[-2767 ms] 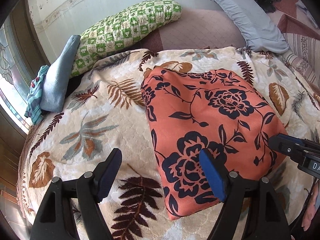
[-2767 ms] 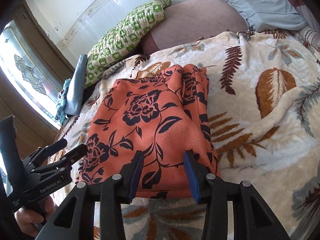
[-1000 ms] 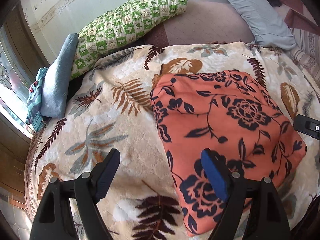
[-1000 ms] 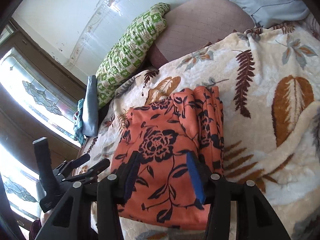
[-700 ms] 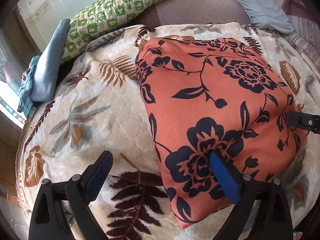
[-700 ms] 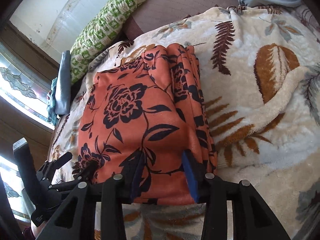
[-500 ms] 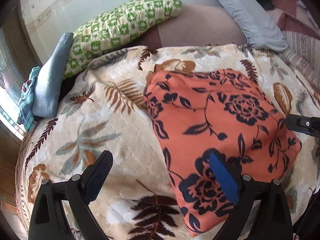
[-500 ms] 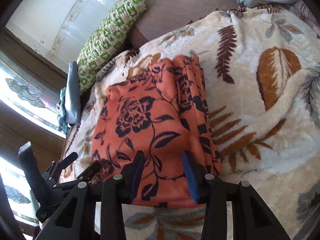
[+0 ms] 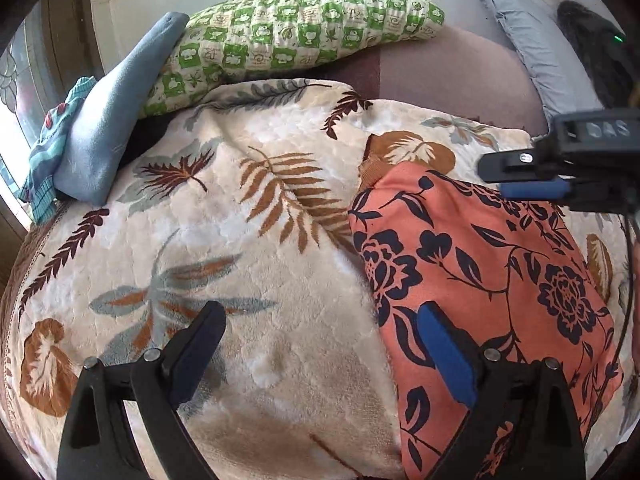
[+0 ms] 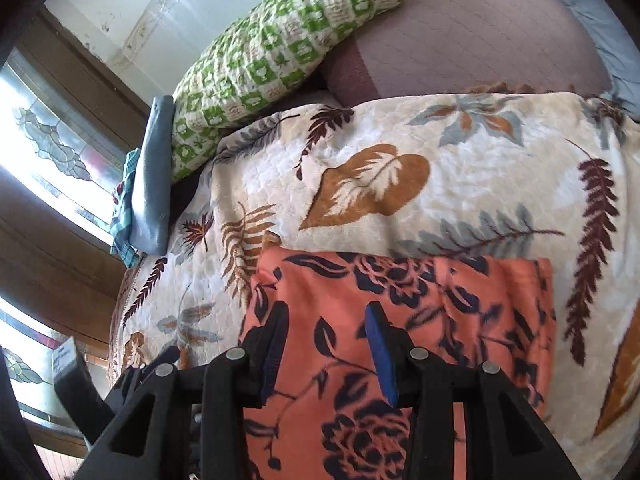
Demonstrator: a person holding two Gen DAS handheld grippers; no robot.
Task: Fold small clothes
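Observation:
A folded orange garment with dark navy flowers (image 9: 480,272) lies on the leaf-patterned blanket (image 9: 240,240); it also shows in the right wrist view (image 10: 400,300). My left gripper (image 9: 320,340) is open and empty, its right finger over the garment's left edge. My right gripper (image 10: 326,344) is open and empty, hovering over the garment's far part; it also shows at the right of the left wrist view (image 9: 520,176).
A green checked pillow (image 9: 300,28) and a folded blue cloth (image 9: 108,120) on a striped teal garment (image 9: 48,152) lie at the back left. A mauve cushion (image 10: 480,32) and grey pillow (image 9: 532,40) lie behind. A window (image 10: 48,152) is at left.
Both grippers have moved forward over the bed, and the right one now reaches over the garment's far end. The garment lies still, and both grippers stay open.

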